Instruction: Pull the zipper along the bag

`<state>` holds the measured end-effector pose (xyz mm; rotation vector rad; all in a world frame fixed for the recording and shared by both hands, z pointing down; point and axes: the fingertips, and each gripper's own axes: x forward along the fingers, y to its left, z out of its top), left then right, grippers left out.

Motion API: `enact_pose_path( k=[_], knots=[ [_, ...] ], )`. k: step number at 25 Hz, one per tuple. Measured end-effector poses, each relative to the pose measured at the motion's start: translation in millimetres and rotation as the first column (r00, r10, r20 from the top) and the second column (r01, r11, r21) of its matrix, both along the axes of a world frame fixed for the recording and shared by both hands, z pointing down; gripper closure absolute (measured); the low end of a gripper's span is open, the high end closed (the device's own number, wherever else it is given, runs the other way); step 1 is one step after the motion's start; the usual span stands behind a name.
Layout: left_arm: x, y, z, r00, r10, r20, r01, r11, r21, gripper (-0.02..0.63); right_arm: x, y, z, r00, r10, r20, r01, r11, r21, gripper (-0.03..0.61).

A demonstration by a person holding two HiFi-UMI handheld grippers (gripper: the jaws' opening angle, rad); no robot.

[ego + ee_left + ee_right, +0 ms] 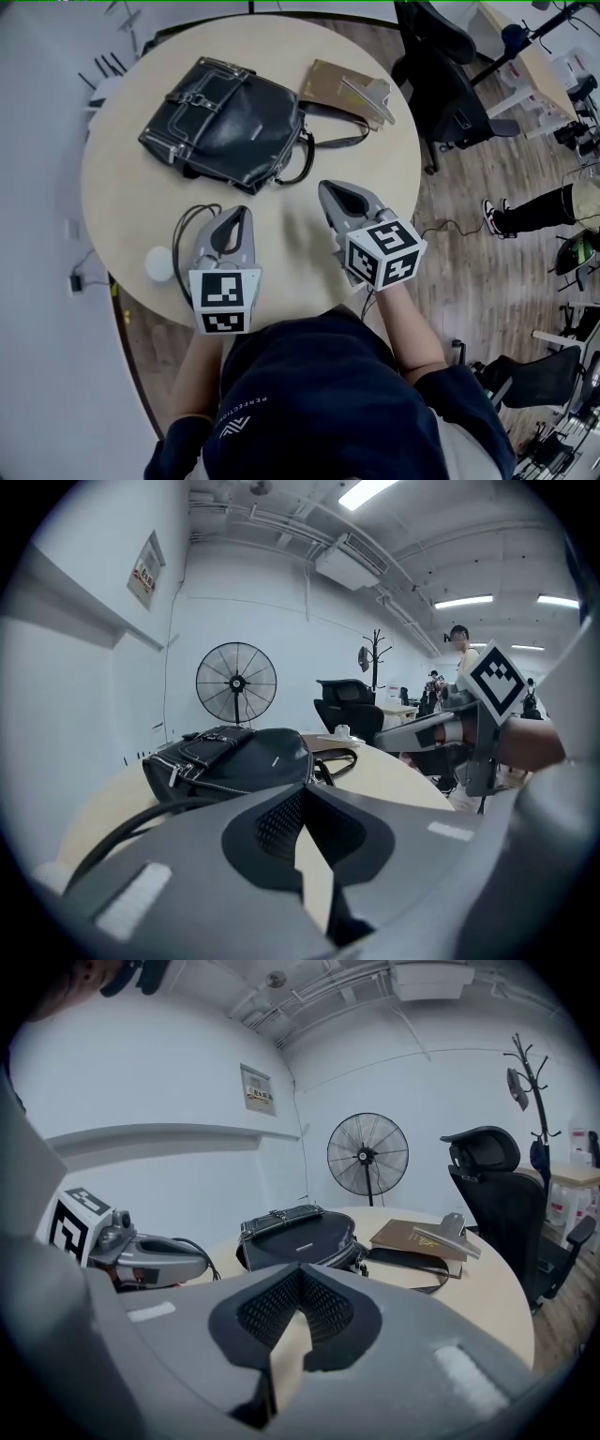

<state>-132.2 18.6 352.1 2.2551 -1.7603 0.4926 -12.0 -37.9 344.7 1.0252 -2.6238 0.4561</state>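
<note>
Round pale wooden table (122, 187) in an office. On its far half, untouched: black leather bag (225, 122) with white stitching. Clenched empty and well short of it: left gripper (242, 212) and right gripper (326, 187). Probably pre-approach; next, reaching in and opening to pinch the zipper pull.

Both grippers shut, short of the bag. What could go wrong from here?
Left gripper and right gripper are shut, empty; the zipper pull isn't clear in any view, so a blind grasp may miss.
The bag lies loose on the table; an unbraced pull would likely drag it, its strap snagging the clipboard.
</note>
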Motion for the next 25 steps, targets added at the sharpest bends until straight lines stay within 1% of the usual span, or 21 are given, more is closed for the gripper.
enact_pose_path(
  k=[4, 9, 13, 20, 25],
  knots=[
    [0.3, 9.1, 10.2, 1.0, -0.009, -0.025, 0.009, 0.999, -0.033, 0.597, -5.2, 2.6, 4.0, 1.0, -0.012, 0.007, 0.012, 1.0, -0.019, 0.575],
    [12.9, 20.0, 20.5, 0.998, 0.023, -0.067, -0.028, 0.997, -0.069, 0.595, -9.8, 4.1, 7.8, 1.0, -0.015, 0.006, 0.015, 1.0, -0.023, 0.575],
    [18.8, 21.5, 20.5, 0.997, 0.037, -0.069, -0.041, 0.997, -0.065, 0.595, -11.9, 4.0, 8.3, 1.0, -0.015, 0.013, 0.015, 1.0, -0.026, 0.575],
    [14.7, 13.8, 11.3, 0.997, 0.03, -0.065, -0.033, 0.999, -0.041, 0.595, -11.1, 2.1, 6.1, 1.0, -0.01, 0.021, 0.01, 1.0, -0.02, 0.575],
    [21.3, 14.2, 12.2, 0.996, 0.049, -0.07, -0.053, 0.998, -0.045, 0.595, -11.3, 0.9, 6.4, 1.0, -0.013, 0.023, 0.013, 1.0, -0.023, 0.575]
  ],
)
